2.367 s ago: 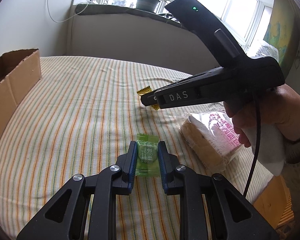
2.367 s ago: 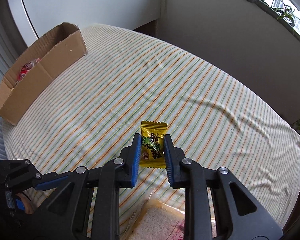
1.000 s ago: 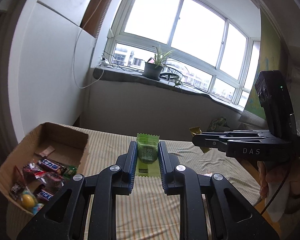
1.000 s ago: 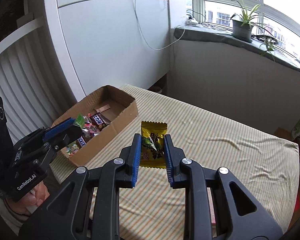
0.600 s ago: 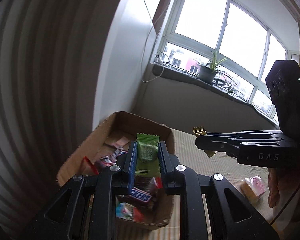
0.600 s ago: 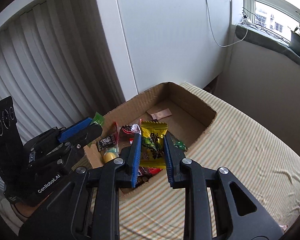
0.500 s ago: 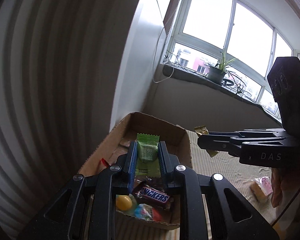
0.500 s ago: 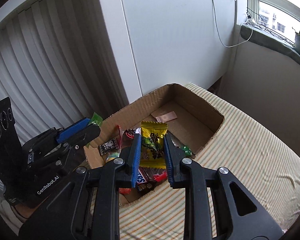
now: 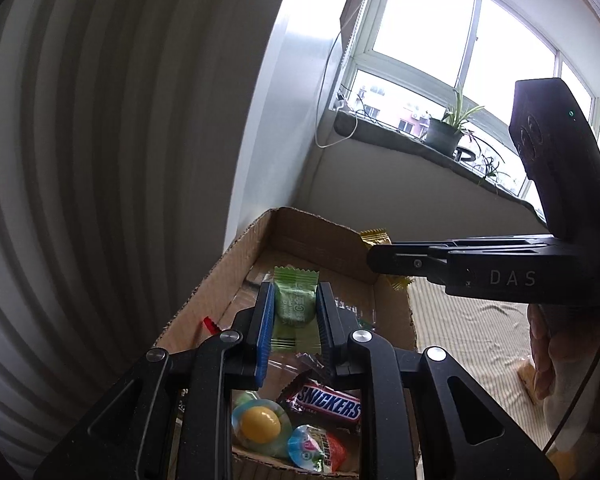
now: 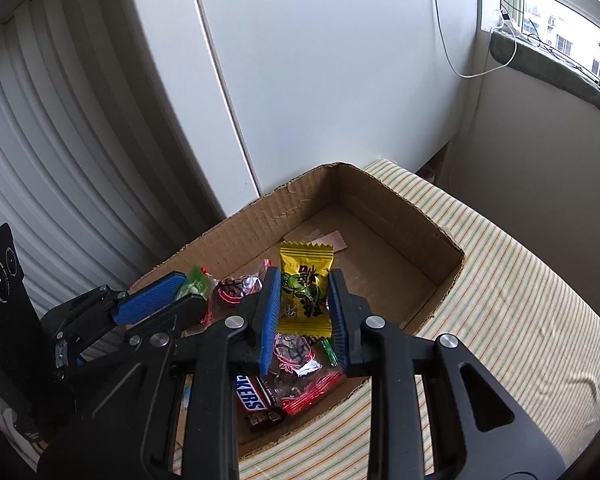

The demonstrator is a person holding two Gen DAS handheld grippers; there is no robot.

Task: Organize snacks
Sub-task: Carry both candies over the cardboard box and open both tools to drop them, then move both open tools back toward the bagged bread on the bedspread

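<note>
Over the open cardboard box (image 9: 320,240) my left gripper (image 9: 295,286) is shut on a green wrapped candy (image 9: 294,312), held upright above the snacks inside. My right gripper (image 10: 304,272) hangs over the same box (image 10: 380,216) with a yellow wrapped candy (image 10: 305,292) between its pads. Its jaws are opening, and the pads still touch the wrapper. In the right wrist view the left gripper (image 10: 180,292) reaches in from the left with the green candy (image 10: 196,280). In the left wrist view the right gripper (image 9: 374,258) comes in from the right above the box's far corner with the yellow candy (image 9: 376,236).
The box holds a Snickers bar (image 9: 328,402), a yellow ball sweet (image 9: 260,424) and several red wrapped sweets (image 10: 300,360). It stands at the edge of the striped tablecloth (image 10: 520,320), beside a white cabinet (image 10: 320,80). A bread package (image 9: 526,376) lies at the right.
Both grippers carried their candies from the middle of the table over to the box and sank lower above it. The box's contents now fill the lower part of both views.
</note>
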